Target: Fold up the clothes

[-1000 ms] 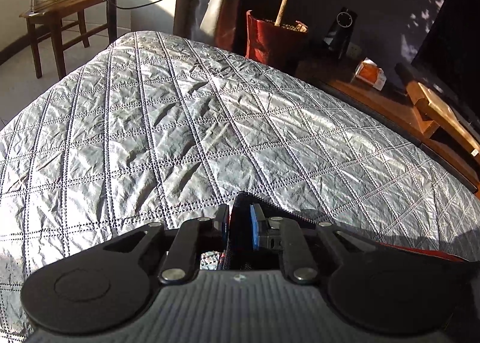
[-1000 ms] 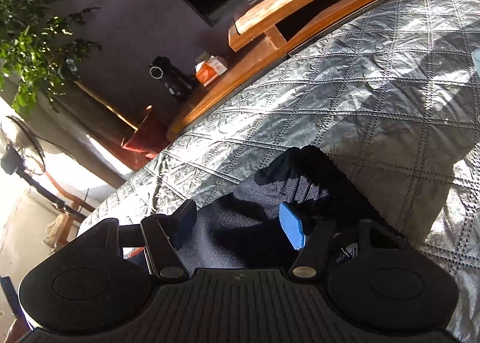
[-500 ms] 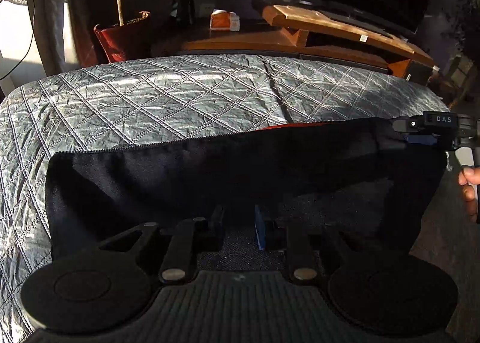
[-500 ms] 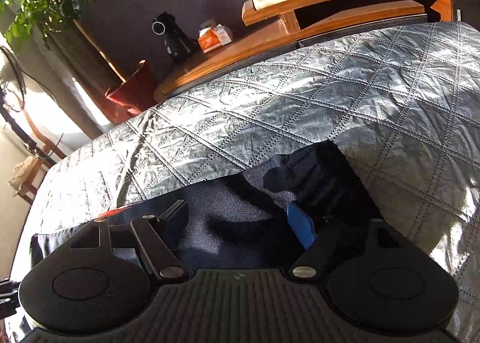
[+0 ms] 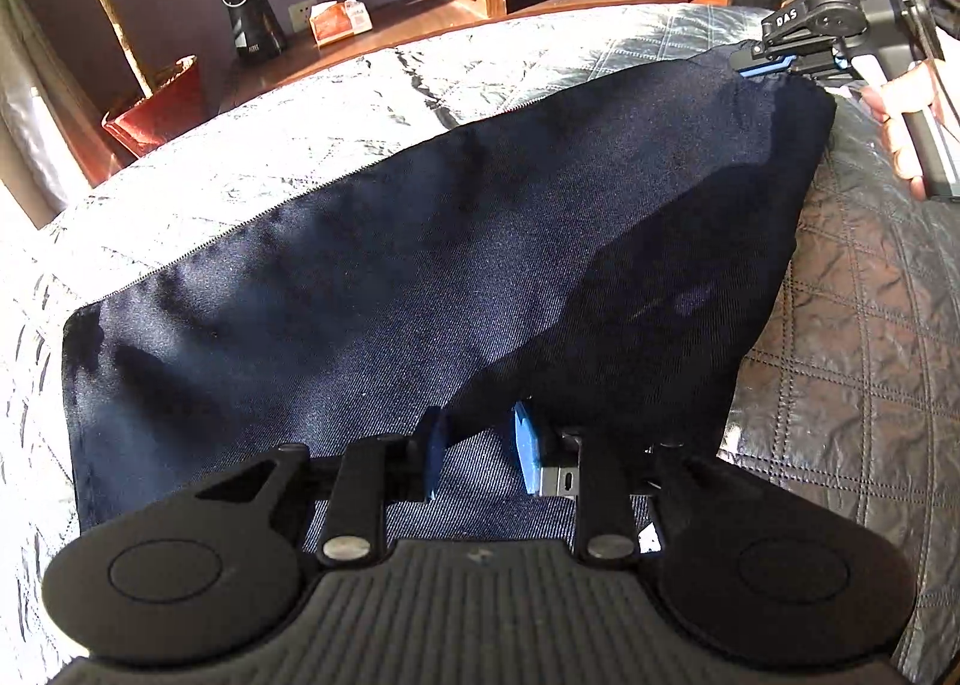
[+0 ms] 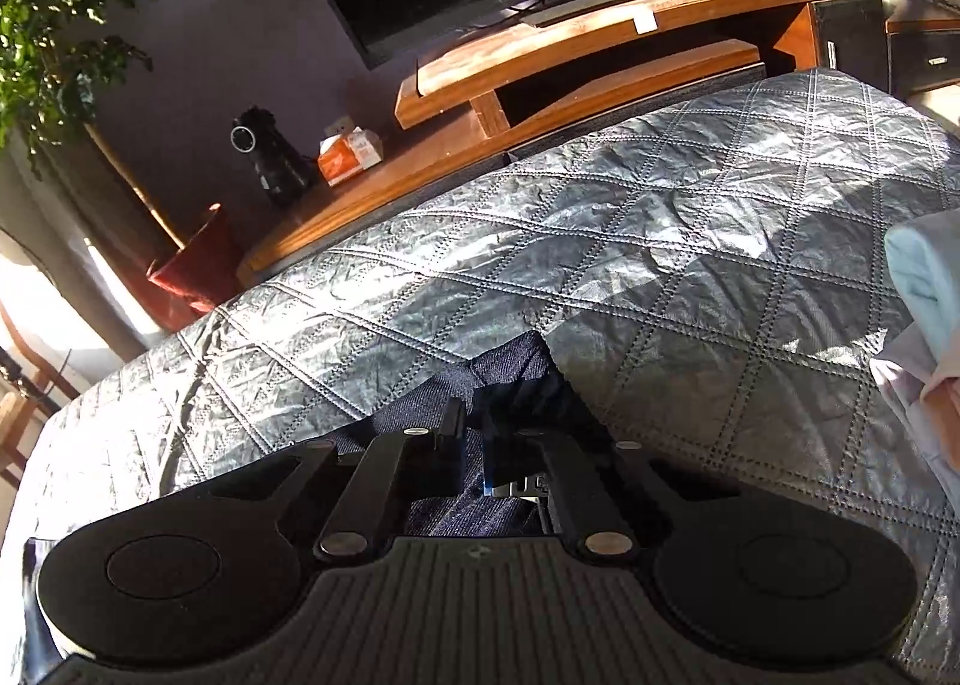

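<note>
Dark navy denim, the garment (image 5: 372, 289), lies spread flat across the silver quilted cover (image 5: 288, 145) of the bed, its long zipped edge running up from the near left side toward the far right. Your left gripper (image 5: 477, 457) sits low over the near edge of the cloth with its jaws opening; the denim lies under and between the blue pads (image 5: 527, 454), which do not press on it. Your right gripper (image 5: 759, 66) is at the garment's far right corner, its jaws closing down narrow on that corner; in the right wrist view a fold of the denim (image 6: 510, 379) stands pinched between the fingers of that gripper (image 6: 474, 445). Your right hand (image 5: 900, 115) holds the handle at the bed's right edge. Pale blue and pink folded cloth (image 6: 924, 289) rests on the cover's right side.
</note>
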The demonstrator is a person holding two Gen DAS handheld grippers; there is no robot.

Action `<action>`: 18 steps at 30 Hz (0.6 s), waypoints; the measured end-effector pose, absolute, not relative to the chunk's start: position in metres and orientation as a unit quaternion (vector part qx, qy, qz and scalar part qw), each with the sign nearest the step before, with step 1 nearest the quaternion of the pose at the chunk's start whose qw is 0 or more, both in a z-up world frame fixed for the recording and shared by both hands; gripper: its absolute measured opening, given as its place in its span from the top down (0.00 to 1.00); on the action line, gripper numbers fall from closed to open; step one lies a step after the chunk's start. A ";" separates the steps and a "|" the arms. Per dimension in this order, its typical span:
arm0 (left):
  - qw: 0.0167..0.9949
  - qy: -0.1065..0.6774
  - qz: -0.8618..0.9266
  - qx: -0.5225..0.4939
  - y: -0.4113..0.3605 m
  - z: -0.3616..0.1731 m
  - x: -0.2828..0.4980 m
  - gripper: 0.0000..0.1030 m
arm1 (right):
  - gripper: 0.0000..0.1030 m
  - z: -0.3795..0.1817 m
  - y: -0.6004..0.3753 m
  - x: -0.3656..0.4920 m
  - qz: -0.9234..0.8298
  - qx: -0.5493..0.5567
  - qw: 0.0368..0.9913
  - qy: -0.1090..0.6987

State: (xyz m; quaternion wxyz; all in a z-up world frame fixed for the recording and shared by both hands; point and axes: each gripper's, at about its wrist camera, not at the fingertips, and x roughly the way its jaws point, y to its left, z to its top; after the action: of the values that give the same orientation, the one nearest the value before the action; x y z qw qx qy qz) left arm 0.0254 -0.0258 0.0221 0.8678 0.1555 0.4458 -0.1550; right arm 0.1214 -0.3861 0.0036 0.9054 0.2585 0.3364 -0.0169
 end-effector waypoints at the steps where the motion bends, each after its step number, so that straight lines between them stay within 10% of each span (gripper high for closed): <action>1: 0.868 0.446 -0.152 0.155 -0.025 0.023 0.026 0.74 | 0.85 0.006 -0.382 0.119 -0.013 0.261 0.907 0.331; 3: 0.869 0.449 -0.142 0.151 -0.021 0.023 0.029 0.59 | 0.46 0.014 -0.361 0.114 0.015 0.222 0.920 0.323; 5: 0.869 0.455 -0.135 0.138 -0.015 0.024 0.034 0.51 | 0.34 0.016 -0.337 0.119 0.048 0.171 0.923 0.340; 10: 0.864 0.470 -0.116 0.137 -0.008 0.035 0.047 0.79 | 0.36 0.006 -0.309 0.142 0.031 0.098 0.916 0.387; 18: 0.859 0.446 -0.189 0.167 -0.017 0.072 0.019 0.74 | 0.35 0.031 -0.230 0.151 0.145 -0.014 0.918 0.370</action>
State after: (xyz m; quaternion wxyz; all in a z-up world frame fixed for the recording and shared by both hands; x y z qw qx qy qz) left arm 0.0190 -0.0169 0.0722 0.8587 0.1665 0.4465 -0.1888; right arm 0.1512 -0.2303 0.0310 0.9175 -0.0136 0.3699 0.1454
